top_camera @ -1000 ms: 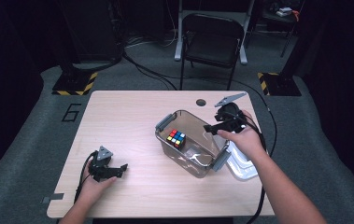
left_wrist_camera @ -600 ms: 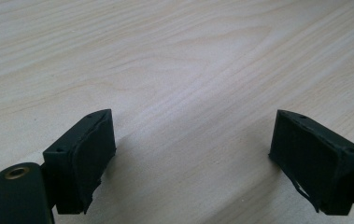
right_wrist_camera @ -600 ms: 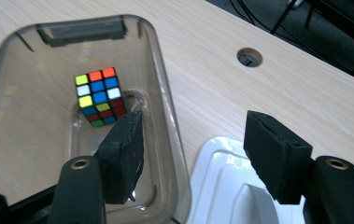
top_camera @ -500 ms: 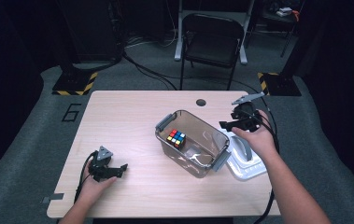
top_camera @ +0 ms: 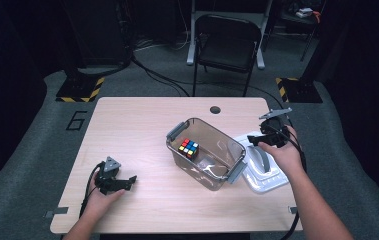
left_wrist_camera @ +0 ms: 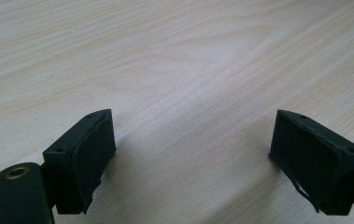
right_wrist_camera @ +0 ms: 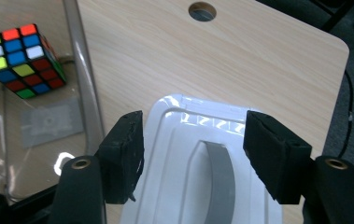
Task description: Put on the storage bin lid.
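Table (top_camera: 142,125) of pale wood on grey carpet; chair (top_camera: 229,42) behind — left gripper (top_camera: 122,182) and right gripper (top_camera: 258,140) both agape, empty.

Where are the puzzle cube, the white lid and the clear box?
puzzle cube (top_camera: 188,148), high view, its top face.
white lid (right_wrist_camera: 179,154), right gripper view, bare surface left of its grey handle.
clear box (top_camera: 177,130), high view, its grey end latch.

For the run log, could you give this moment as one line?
right gripper: open over lid | cube in bin | left gripper: open, resting on table
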The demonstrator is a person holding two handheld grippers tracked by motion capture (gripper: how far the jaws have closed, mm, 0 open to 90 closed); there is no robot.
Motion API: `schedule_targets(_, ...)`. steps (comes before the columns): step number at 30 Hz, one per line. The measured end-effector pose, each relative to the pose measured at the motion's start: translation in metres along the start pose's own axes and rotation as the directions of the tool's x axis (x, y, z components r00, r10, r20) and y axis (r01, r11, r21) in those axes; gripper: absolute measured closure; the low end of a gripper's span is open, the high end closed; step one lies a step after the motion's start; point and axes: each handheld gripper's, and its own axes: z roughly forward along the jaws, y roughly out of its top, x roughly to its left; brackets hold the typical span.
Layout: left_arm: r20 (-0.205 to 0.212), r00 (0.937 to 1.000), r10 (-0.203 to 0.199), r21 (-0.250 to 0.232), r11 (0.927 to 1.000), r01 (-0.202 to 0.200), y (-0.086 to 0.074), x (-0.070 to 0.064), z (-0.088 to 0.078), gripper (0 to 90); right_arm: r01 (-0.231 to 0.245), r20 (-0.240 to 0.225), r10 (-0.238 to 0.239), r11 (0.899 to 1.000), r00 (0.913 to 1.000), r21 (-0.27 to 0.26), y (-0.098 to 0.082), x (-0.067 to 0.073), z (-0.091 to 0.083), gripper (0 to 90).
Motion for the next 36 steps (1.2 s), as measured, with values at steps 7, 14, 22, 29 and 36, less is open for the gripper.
schedule_targets(7, 0.0, 1.0, -0.001, -0.001, 1.0, 0.001, 0.0, 0.0, 0.0, 13.9, -0.037, 0.021, 0.036, 0.999, 0.9991, 0.027, -0.015, -0.011, 0.011, 38.2)
schedule_targets(14, 0.004, 1.0, 0.002, 0.007, 1.0, -0.002, 0.0, 0.0, 0.0, 13.9, -0.085, 0.029, 0.083, 0.996, 0.9961, 0.04, -0.034, -0.02, 0.024, 36.1)
schedule_targets(22, 0.004, 1.0, 0.003, 0.007, 1.0, -0.003, 0.0, 0.0, 0.0, 13.9, -0.145, 0.028, 0.143, 0.987, 0.9893, 0.073, -0.052, -0.026, 0.039, 33.2)
schedule_targets(29, 0.004, 1.0, 0.003, 0.008, 1.0, -0.004, 0.0, 0.0, 0.0, 13.9, -0.183, 0.027, 0.181, 0.979, 0.9831, 0.095, -0.064, -0.031, 0.052, 31.5)
schedule_targets(36, 0.004, 1.0, 0.003, 0.008, 1.0, -0.003, 0.0, 0.0, 0.0, 13.8, -0.191, 0.025, 0.19, 0.975, 0.9815, 0.112, -0.07, -0.032, 0.062, 32.1)
